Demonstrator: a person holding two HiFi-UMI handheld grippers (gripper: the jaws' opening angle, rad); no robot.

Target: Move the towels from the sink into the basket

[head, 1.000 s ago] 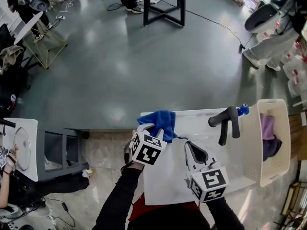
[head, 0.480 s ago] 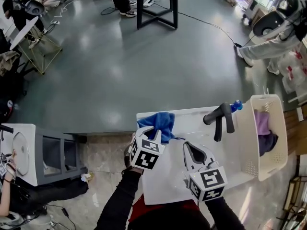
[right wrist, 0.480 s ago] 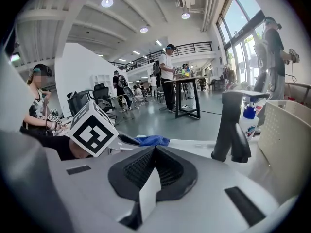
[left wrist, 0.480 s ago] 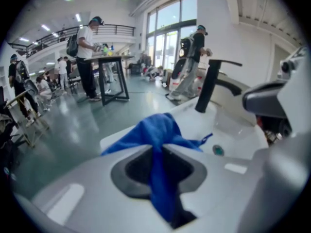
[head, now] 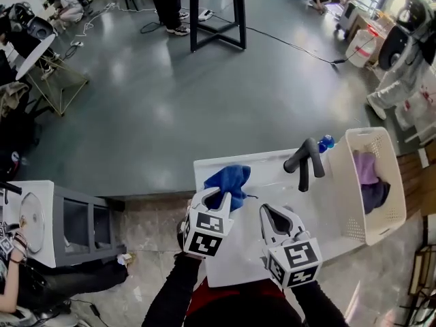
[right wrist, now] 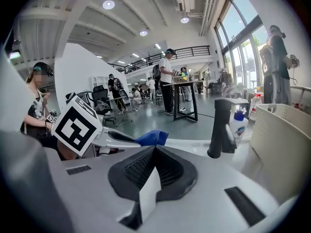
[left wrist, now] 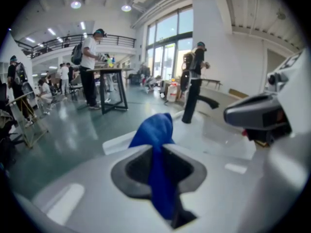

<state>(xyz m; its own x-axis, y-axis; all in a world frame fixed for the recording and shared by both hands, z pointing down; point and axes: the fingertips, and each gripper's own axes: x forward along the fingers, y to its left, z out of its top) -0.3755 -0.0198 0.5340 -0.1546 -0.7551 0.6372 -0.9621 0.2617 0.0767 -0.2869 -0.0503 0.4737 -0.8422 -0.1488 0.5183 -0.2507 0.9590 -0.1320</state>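
A person stands at a white sink (head: pixel 320 206) with a two-jaw gripper in each hand, seen from above. The left gripper (head: pixel 216 199) has a blue towel (head: pixel 229 180) in its grasp. Its jaws have just been closing, and the cloth is pinched between them. Most of the towel bunches up beyond the jaw tips, and a strip trails back through the gap. The towel sits over the far left corner of the sink, and I cannot tell whether any part of it touches the rim.

The right gripper (head: pixel 271 213) is over the near middle of the sink. Its jaws are pressed together with nothing between them. A black faucet (head: pixel 304 163) stands at the far right of the sink, with a blue-capped soap bottle (head: pixel 325 142) just beside it.

A pale perforated basket (head: pixel 355 210) stands against the right end of the sink. It already holds a purple towel (head: pixel 366 167) and a dark towel (head: pixel 376 195), which lie touching.

By my judgement the task is well along, with two towels in the basket and one in hand. The blue towel is well apart from the basket, with the faucet in between, so it has yet to be carried across and let go. I see no other towel in the sink, so this looks like the last one.
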